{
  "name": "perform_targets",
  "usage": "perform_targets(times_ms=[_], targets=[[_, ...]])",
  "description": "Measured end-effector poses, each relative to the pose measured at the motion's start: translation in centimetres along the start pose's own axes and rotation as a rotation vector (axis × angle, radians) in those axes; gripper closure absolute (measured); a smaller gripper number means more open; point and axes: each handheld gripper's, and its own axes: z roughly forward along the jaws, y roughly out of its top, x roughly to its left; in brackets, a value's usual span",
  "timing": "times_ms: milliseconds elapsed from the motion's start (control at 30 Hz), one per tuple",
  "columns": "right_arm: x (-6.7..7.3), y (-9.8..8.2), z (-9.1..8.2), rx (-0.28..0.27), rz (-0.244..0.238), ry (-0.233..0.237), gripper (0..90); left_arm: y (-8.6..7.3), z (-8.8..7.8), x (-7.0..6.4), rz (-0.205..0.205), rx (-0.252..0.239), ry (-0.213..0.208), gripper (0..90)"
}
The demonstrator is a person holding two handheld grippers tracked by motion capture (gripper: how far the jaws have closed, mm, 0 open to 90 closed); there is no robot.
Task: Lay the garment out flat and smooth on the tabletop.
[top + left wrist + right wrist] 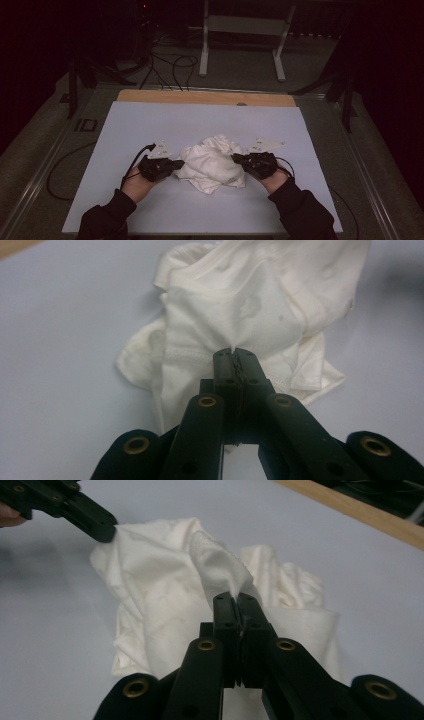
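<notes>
Pinching opposite edges of the crumpled white garment [212, 162], the left gripper [176, 164] and right gripper [235, 159] each have their fingers clenched on cloth. The garment sits bunched mid-counter [150, 120] between them; grasping looks done, while spreading and flattening remain.

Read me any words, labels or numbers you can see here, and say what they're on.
No text can be read.
Grey plates on the grippers: small dark marks, too small and blurred to read.
White cloth: no print or tag visible.
Table: plain, no markings.
</notes>
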Motion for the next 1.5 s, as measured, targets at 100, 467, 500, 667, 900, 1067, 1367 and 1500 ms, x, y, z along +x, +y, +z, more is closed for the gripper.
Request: perform_targets(times_ms=[100, 467, 500, 667, 900, 1067, 1367, 1500], targets=[[-0.5, -0.4, -0.9, -0.005, 0.028, -0.012, 89.2, 0.1, -0.6, -0.2, 0.003, -0.002, 0.004, 90.0], [-2.4, -2.3, -1.4, 0.025, 0.137, -0.025, 89.1, -0.5, -1.1, -1.5, 0.021, 0.05, 0.002, 90.0], [-2.5, -2.6, -1.3, 0.034, 0.147, -0.013, 89.1, -0.6, -0.9, -1.5, 0.021, 0.057, 0.001, 90.0], [-2.4, -4.0, -0.4, 0.082, 0.173, 0.007, 89.0, -2.0, 0.3, -1.7, 0.02, 0.129, -0.043, 90.0], [-2.2, -6.0, 1.3, 0.151, 0.2, 0.012, 88.6, -3.9, 2.3, -2.5, 0.011, 0.207, -0.098, 90.0], [-1.9, -6.2, 1.5, 0.167, 0.181, 0.029, 75.8, -4.2, 2.5, -2.3, -0.003, 0.197, -0.105, 86.2], [-2.8, -5.0, -0.3, 0.092, 0.137, 0.074, 44.3, -2.4, 0.9, -1.4, -0.01, 0.044, -0.064, 49.2], [-3.3, -4.1, -0.7, 0.063, 0.098, 0.085, 39.7, -1.5, 1.4, -0.9, -0.01, 0.011, -0.09, 47.0]])
